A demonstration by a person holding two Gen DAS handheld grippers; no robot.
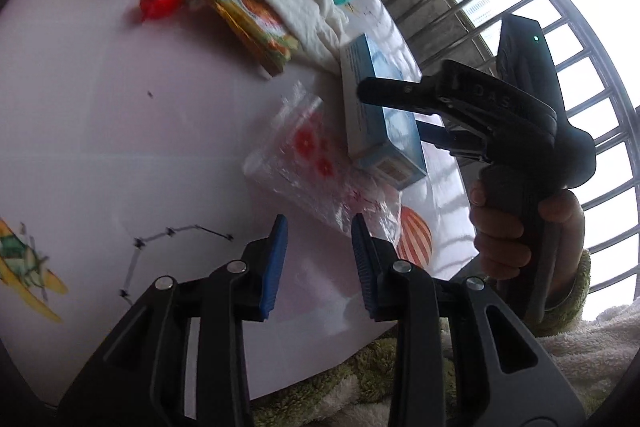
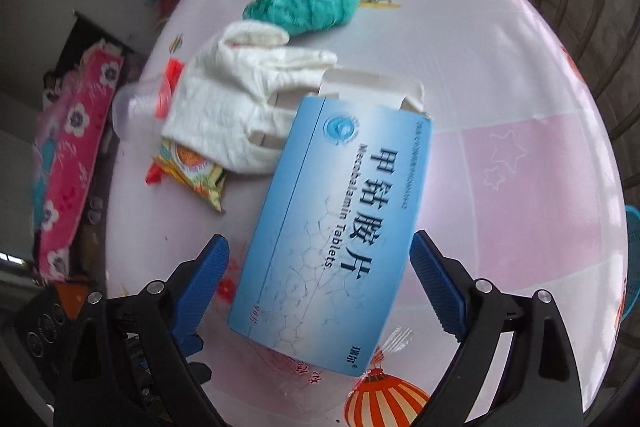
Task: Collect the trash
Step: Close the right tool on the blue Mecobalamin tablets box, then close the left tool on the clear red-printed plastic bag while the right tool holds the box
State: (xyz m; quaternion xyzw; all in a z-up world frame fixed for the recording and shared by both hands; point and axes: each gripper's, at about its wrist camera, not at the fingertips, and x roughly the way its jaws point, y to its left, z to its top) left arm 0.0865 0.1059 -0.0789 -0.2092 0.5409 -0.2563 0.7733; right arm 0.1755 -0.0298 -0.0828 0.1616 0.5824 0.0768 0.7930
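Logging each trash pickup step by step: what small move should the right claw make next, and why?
Probably close the right claw on the blue tablet box. Its jaws stand open with a blue pad on either side of the box, and the left wrist view shows one finger across the box's top but no squeeze yet. The left claw hangs open near the clear plastic bag.

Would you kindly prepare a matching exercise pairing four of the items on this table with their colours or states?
Things:
1. Cardboard tablet box
2. Fluffy yarn bundle
3. Crumpled paper tissue
4. Clear plastic bag with red flowers

Descriptions:
A. White, draped over an orange snack wrapper
B. Teal, lying apart from the claws
C. Blue, end flap open
D. See-through, partly under the box

Pairs: 1-C, 2-B, 3-A, 4-D
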